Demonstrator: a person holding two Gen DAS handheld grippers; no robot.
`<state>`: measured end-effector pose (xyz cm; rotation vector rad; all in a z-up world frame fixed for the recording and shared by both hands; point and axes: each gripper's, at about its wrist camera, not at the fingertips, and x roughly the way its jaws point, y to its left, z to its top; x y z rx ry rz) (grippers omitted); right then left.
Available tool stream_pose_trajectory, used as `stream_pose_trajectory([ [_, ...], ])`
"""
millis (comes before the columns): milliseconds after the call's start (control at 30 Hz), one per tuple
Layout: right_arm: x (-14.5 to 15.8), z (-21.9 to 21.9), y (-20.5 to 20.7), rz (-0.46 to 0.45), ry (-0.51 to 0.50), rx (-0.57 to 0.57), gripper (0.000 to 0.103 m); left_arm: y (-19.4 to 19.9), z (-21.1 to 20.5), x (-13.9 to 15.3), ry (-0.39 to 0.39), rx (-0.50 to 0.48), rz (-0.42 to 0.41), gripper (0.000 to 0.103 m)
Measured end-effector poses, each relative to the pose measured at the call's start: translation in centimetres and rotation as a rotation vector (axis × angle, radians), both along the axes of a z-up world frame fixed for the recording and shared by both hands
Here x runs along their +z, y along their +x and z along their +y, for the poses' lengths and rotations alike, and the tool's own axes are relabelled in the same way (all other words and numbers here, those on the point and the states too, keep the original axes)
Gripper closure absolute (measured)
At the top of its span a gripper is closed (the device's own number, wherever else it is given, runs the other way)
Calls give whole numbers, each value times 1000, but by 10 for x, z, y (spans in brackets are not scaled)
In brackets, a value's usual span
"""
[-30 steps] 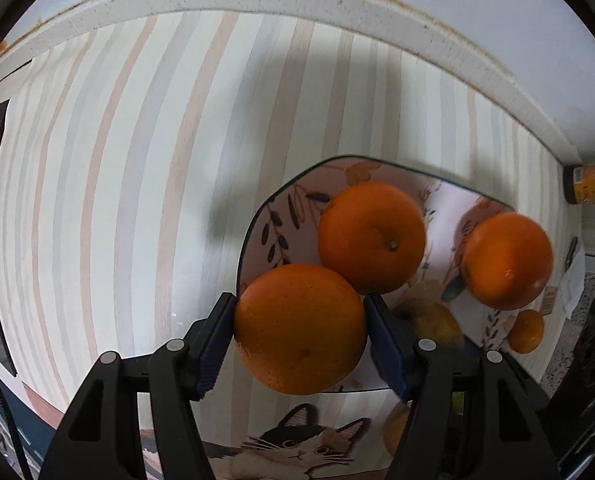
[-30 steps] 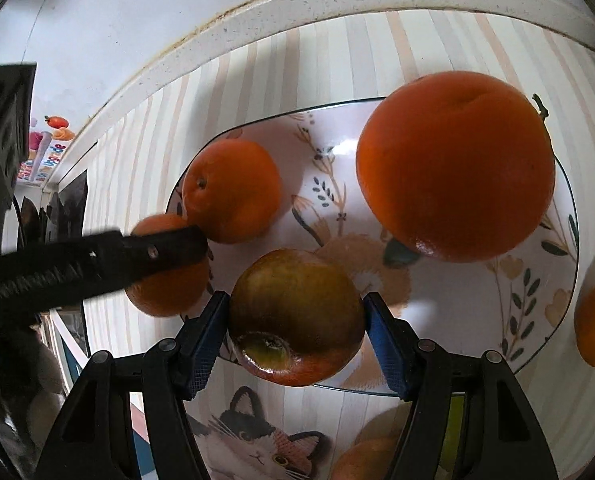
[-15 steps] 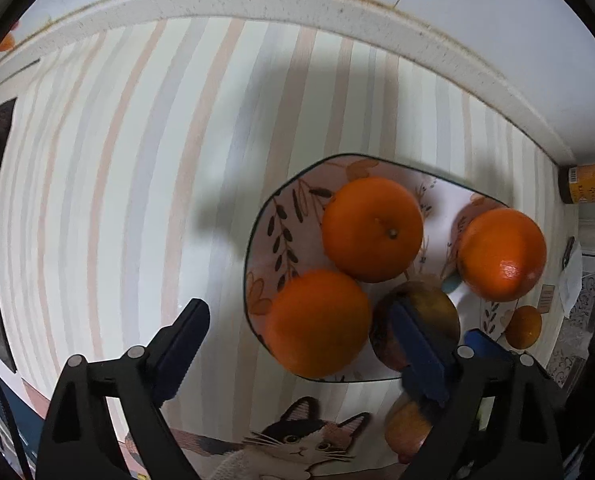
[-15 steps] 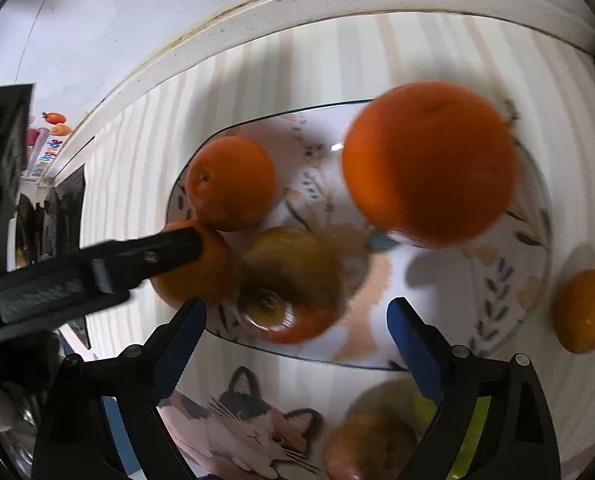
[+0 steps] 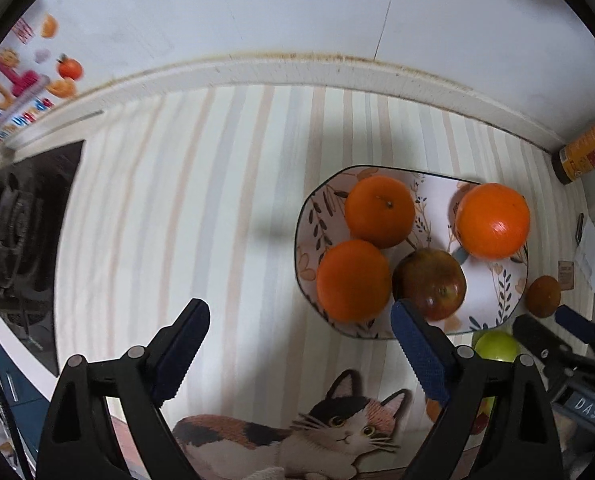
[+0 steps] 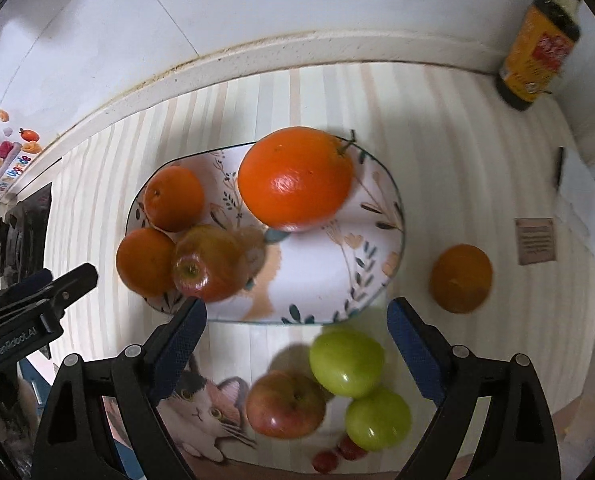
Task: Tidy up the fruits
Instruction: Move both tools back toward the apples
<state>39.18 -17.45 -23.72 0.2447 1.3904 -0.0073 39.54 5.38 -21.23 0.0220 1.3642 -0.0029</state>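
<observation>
A: White wall behind, speckled ledge below it, then a table under a striped cloth with a cat print at the near edge. Black stove at far left, only a sliver of it from the right wrist.

B: Oval floral plate on the stripes. Holding a big orange toward the back, two smaller oranges at the left end, and a red apple touching the nearer one.

A: Off the plate, seen properly from the right wrist only: two green apples, a second red apple, a dull small orange to the right, tiny red fruits at the bottom. From the left wrist, just one green edge.

B: Yellow-labelled bottle in the back corner.

A: Left hand-held gripper spread wide, holding nothing, near the plate's left end. Right hand-held gripper likewise spread, bare, above the green apples.
</observation>
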Motion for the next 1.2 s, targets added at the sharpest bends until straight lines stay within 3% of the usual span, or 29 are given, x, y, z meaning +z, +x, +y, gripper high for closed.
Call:
stream_pose_trajectory([
  [267, 41, 11, -35, -90, -78, 4, 9, -32, -13, 36, -19, -26, -88, 10],
  [767, 128, 20, -102, -241, -84, 6, 9, -95, -23, 110, -52, -89, -229, 10],
  [1000, 149, 21, -117, -282, -70, 7, 9, -111, -27, 122, -62, -97, -261, 10],
  [1200, 150, 17, -120, -288, -50, -3, 9, -113, -32, 118, -49, -96, -260, 10],
])
